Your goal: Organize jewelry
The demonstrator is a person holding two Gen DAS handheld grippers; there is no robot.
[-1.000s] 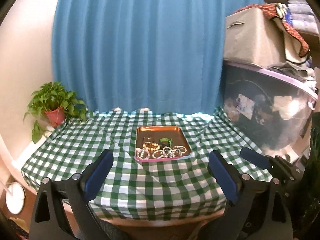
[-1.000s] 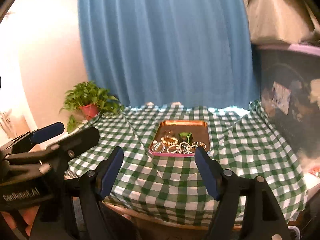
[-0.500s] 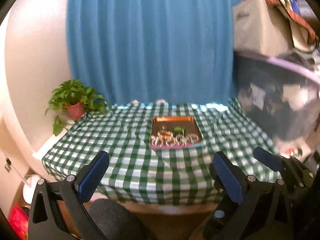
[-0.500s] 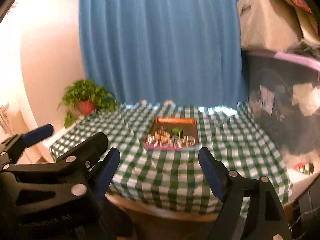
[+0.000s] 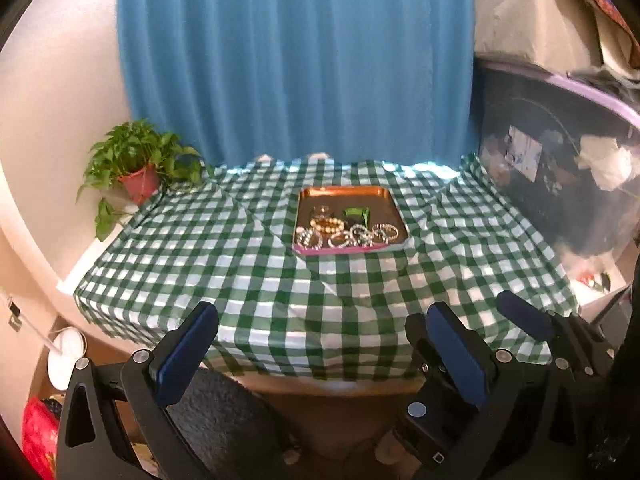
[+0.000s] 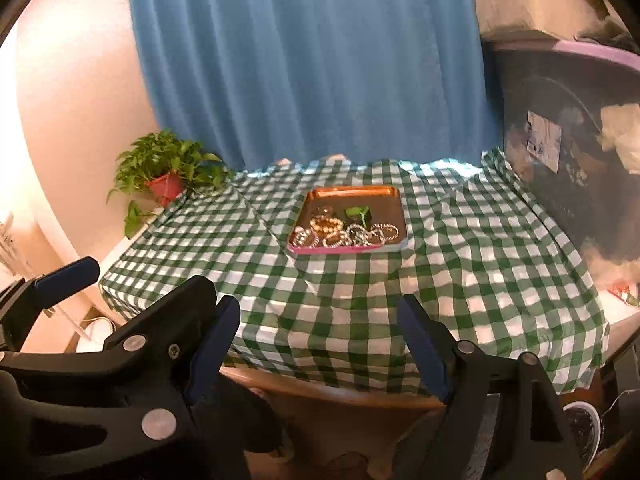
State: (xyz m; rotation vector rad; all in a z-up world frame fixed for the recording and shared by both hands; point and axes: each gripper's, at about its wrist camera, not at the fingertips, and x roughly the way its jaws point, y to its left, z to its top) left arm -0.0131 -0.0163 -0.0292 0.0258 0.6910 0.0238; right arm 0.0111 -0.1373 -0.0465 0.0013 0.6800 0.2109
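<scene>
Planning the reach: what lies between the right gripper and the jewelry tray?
Only bare green checked tablecloth separates the right gripper from the tray, shown in the right wrist view.

Bracelets [image 5: 348,236] in the tray [image 5: 344,192] blur into one heap; storage tub [image 5: 560,168] contents unclear.

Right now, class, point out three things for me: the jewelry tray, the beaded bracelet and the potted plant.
jewelry tray [image 5: 346,191], left wrist view, on its far copper rim.
beaded bracelet [image 5: 328,223], left wrist view, on its tan beads.
potted plant [image 6: 165,185], right wrist view, on its red pot.
</scene>
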